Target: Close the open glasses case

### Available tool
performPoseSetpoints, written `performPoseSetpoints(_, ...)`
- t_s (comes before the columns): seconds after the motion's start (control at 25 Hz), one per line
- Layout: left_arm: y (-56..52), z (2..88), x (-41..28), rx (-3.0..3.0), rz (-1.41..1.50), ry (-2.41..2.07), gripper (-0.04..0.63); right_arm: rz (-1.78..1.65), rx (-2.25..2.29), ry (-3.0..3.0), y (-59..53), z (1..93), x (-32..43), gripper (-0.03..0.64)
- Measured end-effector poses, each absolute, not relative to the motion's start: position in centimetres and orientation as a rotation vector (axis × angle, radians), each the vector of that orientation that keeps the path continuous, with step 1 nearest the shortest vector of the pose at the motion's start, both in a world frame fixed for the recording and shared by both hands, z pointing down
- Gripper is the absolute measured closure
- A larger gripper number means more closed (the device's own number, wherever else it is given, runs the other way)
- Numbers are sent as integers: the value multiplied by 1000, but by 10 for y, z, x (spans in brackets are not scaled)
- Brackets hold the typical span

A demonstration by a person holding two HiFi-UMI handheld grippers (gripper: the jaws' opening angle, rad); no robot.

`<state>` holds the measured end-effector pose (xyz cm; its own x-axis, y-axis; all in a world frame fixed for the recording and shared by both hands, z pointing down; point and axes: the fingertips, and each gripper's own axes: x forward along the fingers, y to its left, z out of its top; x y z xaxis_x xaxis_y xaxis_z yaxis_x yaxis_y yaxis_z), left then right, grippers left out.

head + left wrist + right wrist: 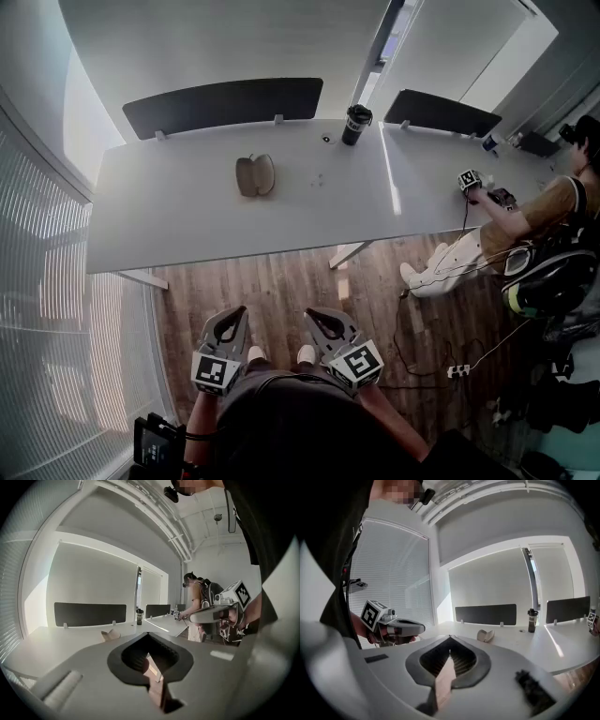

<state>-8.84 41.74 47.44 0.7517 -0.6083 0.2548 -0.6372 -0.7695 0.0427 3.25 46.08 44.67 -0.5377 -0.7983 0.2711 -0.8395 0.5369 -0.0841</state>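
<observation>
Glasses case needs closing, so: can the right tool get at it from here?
Probably not yet. The right tool is held near the body over the floor, short of the table edge, while the glasses case lies open mid-table. Nothing stands between them, so stepping forward should do.

The case (255,175) is laid on the table (169,225), near its middle. A cup (356,124) is stood behind and right of it. A second table (441,187) is set alongside, right. The left gripper (232,314) and right gripper (317,317) are held side by side before the near edge.
</observation>
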Motion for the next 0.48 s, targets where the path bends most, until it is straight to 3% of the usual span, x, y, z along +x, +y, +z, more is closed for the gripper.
performPoseSetpoints(0.48, 377, 478, -115, 2839, 336, -933, 589, 293, 1449, -2511, 421, 439, 3, 618)
